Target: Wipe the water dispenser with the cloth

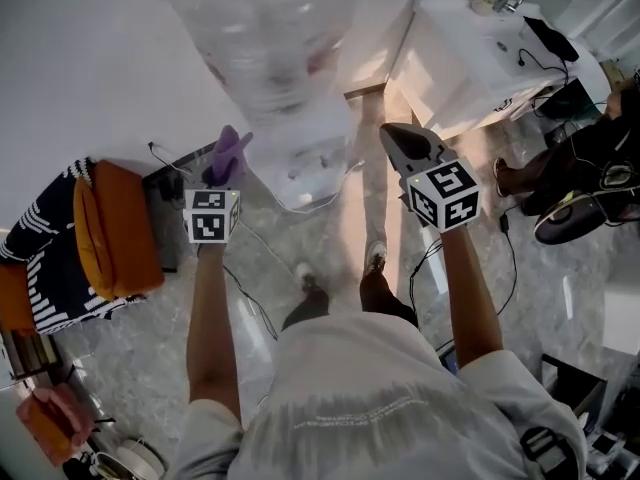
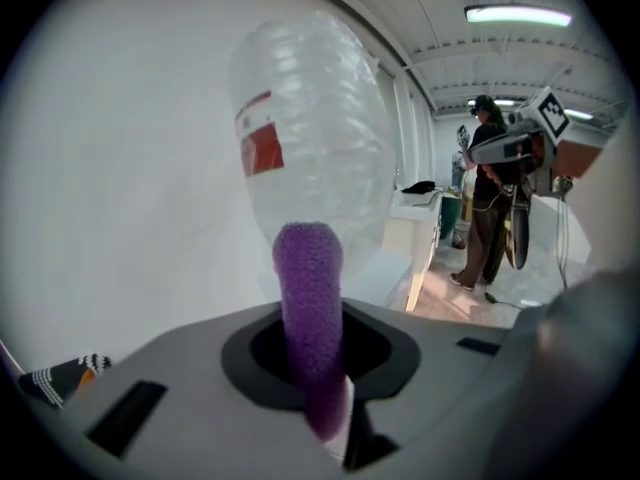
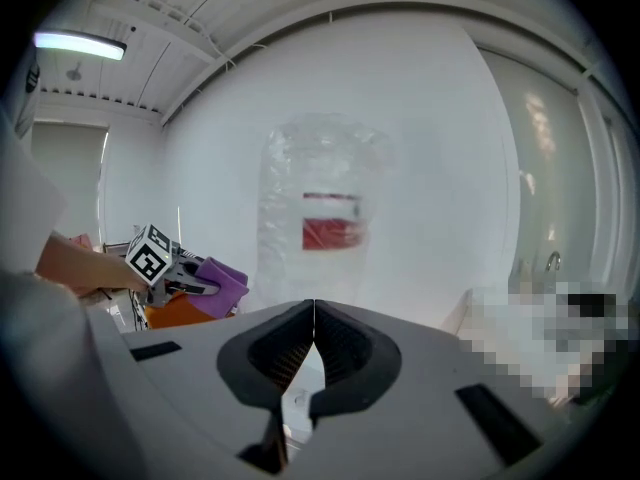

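The water dispenser [image 1: 300, 173] stands against the white wall, a clear upturned bottle [image 1: 262, 28] with a red label [image 2: 262, 150] on top. My left gripper [image 1: 224, 163] is shut on a purple cloth [image 1: 228, 154], which sticks up between its jaws [image 2: 310, 318], just left of the dispenser's white body. My right gripper [image 1: 400, 140] is shut with nothing in it, to the right of the dispenser at about the same height. In the right gripper view the bottle [image 3: 322, 213] stands straight ahead and the left gripper [image 3: 185, 283] holds the cloth [image 3: 222, 284] at the left.
A white cabinet with a sink [image 1: 480, 53] stands right of the dispenser. Orange and striped cushions [image 1: 115, 230] lie at the left. Cables [image 1: 255, 308] cross the marble floor. A person [image 2: 490, 203] stands at the far right by bags [image 1: 585, 188].
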A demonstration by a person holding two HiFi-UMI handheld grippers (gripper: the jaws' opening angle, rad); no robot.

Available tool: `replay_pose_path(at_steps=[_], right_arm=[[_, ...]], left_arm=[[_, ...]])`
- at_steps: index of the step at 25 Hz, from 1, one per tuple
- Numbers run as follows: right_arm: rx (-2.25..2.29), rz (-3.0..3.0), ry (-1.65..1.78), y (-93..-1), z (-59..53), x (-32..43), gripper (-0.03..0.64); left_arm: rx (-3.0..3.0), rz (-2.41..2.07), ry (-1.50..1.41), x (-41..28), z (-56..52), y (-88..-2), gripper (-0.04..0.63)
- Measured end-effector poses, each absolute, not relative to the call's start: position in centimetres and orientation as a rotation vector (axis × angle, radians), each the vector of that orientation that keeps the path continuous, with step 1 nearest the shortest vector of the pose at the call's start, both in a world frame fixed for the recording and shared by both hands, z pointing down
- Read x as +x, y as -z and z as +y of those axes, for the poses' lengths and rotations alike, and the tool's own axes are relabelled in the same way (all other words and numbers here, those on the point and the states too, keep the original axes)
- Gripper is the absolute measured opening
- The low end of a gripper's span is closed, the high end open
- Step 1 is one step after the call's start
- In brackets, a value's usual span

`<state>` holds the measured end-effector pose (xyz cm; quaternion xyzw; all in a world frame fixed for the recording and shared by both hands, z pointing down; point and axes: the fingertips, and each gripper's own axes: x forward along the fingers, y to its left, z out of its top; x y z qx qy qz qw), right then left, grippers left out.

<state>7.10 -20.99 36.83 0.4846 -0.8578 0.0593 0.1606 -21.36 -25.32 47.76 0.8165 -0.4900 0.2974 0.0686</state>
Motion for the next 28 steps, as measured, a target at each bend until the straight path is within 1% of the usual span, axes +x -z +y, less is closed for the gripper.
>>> replay_pose_path(at_steps=[4, 8, 11, 21, 28], right_arm=[[1.372, -2.424, -0.255, -39.6, -21.6, 9.3, 0.015], [1.366, -2.394, -0.337, -42.2, -21.6, 11.3, 0.015], [1.348, -2.387, -0.369, -43.6, -21.4, 11.8, 0.015], [1.346, -2.376, -0.402, -44.8, -21.3, 14.1, 0.015], [1.395, -2.354, -0.399, -44.0, -21.5, 17.0, 0.015]], left_arm=[[2.373, -1.513, -0.918, -20.5, -28.2, -51.2, 0.056], [2.325, -1.443, -1.08, -19.6, -29.0, -55.8, 0.055], [2.277, -1.451, -1.12, -20.2, -29.4, -58.2, 0.055], [2.169, -1.513, -1.113, -18.7, -29.9, -58.6, 0.055], [2.209, -1.402, -0.984, -12.8, -30.1, -57.8, 0.055]])
